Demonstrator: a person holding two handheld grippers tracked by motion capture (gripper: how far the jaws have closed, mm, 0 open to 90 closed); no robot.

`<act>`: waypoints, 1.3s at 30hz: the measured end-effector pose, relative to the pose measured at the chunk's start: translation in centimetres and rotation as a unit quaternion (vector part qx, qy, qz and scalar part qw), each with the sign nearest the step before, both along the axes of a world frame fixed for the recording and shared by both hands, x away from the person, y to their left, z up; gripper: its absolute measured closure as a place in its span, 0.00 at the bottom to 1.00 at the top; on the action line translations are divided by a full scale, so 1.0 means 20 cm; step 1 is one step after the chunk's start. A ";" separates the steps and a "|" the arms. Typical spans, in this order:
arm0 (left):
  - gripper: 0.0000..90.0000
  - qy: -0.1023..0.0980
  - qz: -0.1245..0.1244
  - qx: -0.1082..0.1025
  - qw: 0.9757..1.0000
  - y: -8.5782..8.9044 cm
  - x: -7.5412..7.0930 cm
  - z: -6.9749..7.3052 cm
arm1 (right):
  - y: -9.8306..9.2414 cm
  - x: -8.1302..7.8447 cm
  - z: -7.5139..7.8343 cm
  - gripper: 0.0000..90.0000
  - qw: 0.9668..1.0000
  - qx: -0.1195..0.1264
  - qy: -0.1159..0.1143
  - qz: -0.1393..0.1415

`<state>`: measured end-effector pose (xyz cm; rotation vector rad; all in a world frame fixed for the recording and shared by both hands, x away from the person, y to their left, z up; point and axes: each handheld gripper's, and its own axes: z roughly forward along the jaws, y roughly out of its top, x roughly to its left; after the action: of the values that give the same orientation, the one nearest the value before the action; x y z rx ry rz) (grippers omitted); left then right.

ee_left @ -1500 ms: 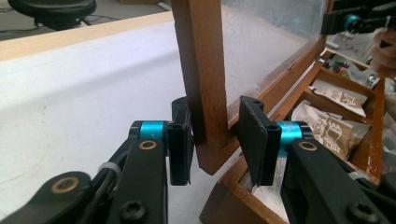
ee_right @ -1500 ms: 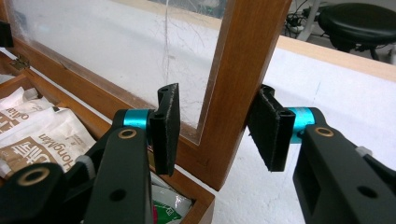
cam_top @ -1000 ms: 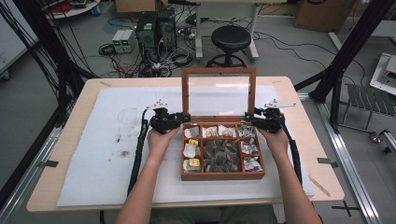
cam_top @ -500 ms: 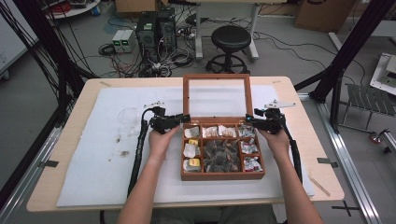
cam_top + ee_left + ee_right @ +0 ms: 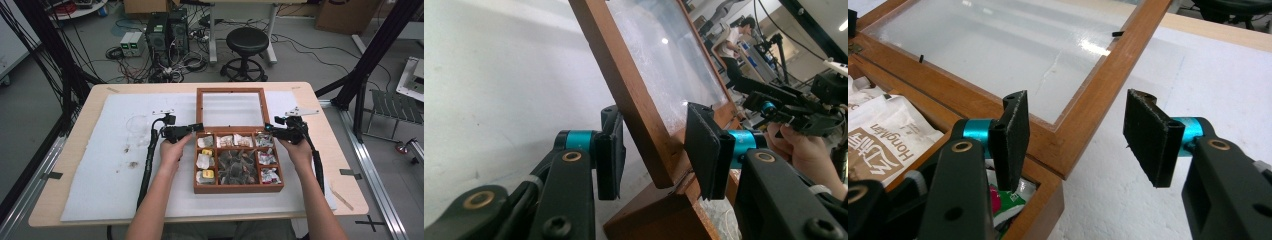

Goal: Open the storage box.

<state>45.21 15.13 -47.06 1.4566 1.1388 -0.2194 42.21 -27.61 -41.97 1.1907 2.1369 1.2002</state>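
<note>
Straddling lid frame (image 5: 634,95), left tongs (image 5: 654,150), unpressed.

One wooden box (image 5: 238,187) with one glass lid (image 5: 232,108), standing open; nine compartments inside, in three rows of three; two grippers, the left gripper (image 5: 198,127) and the right gripper (image 5: 267,127); one white mat (image 5: 100,165); one table (image 5: 65,145); one stool (image 5: 246,41).

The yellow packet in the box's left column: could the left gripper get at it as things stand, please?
Probably yes. The glass lid is swung back, so the yellow packet lies uncovered. The left gripper is open at the box's back left corner, astride the lid's frame; it must first back off that.
</note>
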 end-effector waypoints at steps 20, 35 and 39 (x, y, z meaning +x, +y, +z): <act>0.57 0.039 0.018 0.000 0.999 0.00 0.00 -0.01 | -0.02 -0.03 0.03 0.45 1.000 0.004 -0.001 -0.010; 0.42 0.009 0.044 0.081 0.996 0.01 -0.03 0.05 | -0.03 -0.06 0.05 0.44 1.000 0.010 -0.006 -0.008; 0.38 -0.018 0.052 0.125 0.991 0.00 -0.06 0.10 | -0.03 -0.09 0.08 0.43 1.000 0.012 -0.018 -0.005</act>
<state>43.96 15.05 -45.02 1.6087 1.2414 0.0244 40.51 -28.17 -40.35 1.1796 2.0941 1.2379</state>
